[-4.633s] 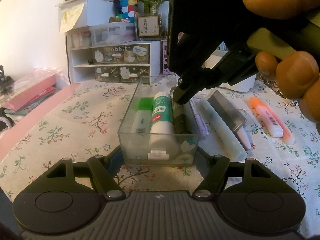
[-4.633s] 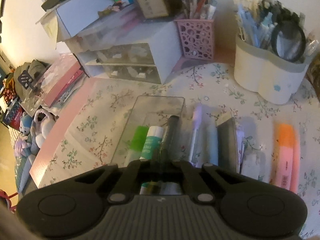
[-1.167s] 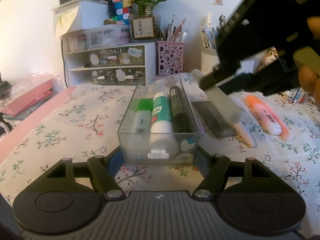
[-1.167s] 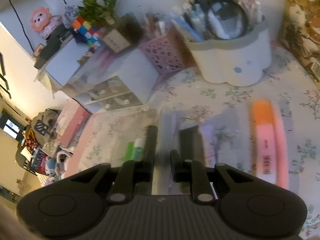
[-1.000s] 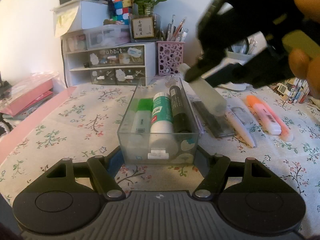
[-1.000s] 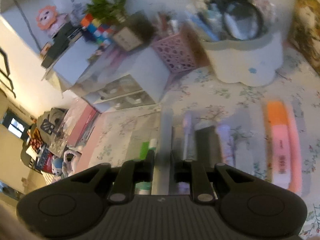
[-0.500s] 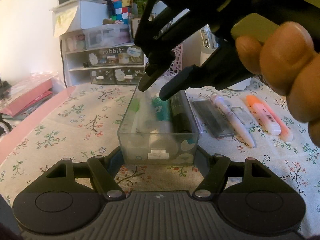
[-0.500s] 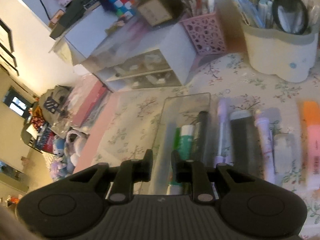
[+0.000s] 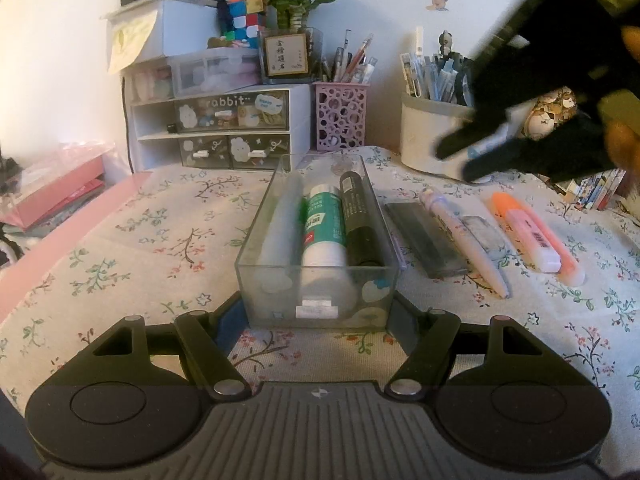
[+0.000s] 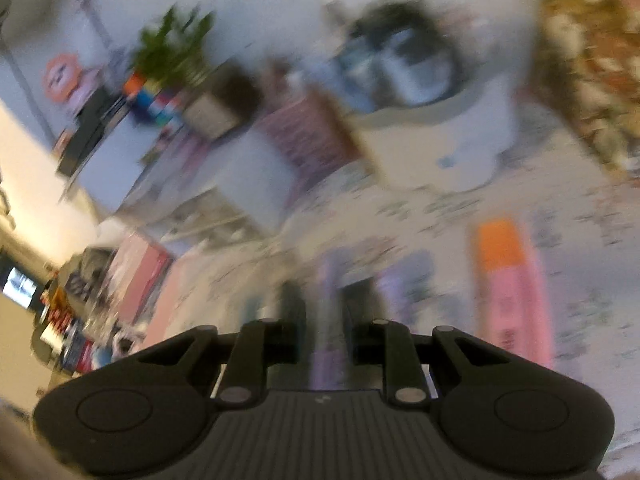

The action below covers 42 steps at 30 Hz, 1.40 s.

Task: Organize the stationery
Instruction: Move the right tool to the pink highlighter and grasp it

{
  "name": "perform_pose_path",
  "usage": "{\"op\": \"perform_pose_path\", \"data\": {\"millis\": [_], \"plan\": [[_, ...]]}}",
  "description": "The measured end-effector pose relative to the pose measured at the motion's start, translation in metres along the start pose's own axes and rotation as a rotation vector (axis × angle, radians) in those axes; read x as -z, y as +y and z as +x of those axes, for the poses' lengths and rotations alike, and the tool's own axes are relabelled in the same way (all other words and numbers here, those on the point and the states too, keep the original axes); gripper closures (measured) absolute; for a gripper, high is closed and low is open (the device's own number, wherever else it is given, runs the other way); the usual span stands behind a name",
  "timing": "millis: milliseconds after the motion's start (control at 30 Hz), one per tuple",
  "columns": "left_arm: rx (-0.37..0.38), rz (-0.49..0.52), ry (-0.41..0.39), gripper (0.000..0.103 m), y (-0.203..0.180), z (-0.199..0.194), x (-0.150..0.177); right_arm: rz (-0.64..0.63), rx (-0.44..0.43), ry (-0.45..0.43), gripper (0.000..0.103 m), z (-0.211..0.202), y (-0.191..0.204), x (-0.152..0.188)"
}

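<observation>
My left gripper is shut on the near end of a clear plastic box, one finger on each side wall. Inside the box lie a translucent grey tube, a green and white glue stick and a black marker, side by side. My right gripper hangs above the table at the upper right, held by a hand, open with nothing between its fingers. In the blurred right wrist view the gripper is above a lilac pen on the cloth.
To the right of the box lie a dark case, a white pen and an orange and a pink highlighter. A white pen cup, a pink holder and a drawer unit stand behind.
The right gripper was over the box with the translucent tube. The tube now lies in the box's left side, and the gripper has drawn back to the upper right, empty. The left gripper kept still.
</observation>
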<state>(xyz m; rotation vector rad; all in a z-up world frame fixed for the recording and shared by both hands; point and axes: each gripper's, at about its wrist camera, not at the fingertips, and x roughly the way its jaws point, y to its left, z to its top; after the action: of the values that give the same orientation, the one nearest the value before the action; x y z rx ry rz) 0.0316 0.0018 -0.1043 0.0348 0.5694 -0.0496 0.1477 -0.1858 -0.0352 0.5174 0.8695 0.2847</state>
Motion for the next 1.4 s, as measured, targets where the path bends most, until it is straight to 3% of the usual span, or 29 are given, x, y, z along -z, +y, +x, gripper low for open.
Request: {"op": "perform_pose_path", "data": {"millis": [733,1000,1167,1233,1333,1400], "plan": [[0.011,-0.048,-0.006,0.032,0.005,-0.001,-0.001,0.066,0.236,-0.089,0.082,-0.032,-0.077,-0.007],[0.012,-0.078,-0.014,0.032,0.008,-0.003,0.000,-0.042,0.301,0.012,0.082,-0.009,-0.074,0.002],[-0.070,0.069,-0.034,0.031,-0.014,-0.004,0.003,-0.228,0.399,0.052,0.082,0.007,-0.048,0.004],[-0.074,0.084,-0.035,0.031,-0.016,-0.004,0.003,-0.291,0.431,0.047,0.084,0.012,-0.039,0.009],[-0.019,0.001,-0.012,0.031,-0.001,-0.001,0.002,-0.186,0.370,0.028,0.085,0.004,-0.054,0.004],[-0.016,0.000,-0.013,0.031,-0.001,-0.001,0.003,-0.103,0.307,0.011,0.085,-0.003,-0.066,0.002]]}}
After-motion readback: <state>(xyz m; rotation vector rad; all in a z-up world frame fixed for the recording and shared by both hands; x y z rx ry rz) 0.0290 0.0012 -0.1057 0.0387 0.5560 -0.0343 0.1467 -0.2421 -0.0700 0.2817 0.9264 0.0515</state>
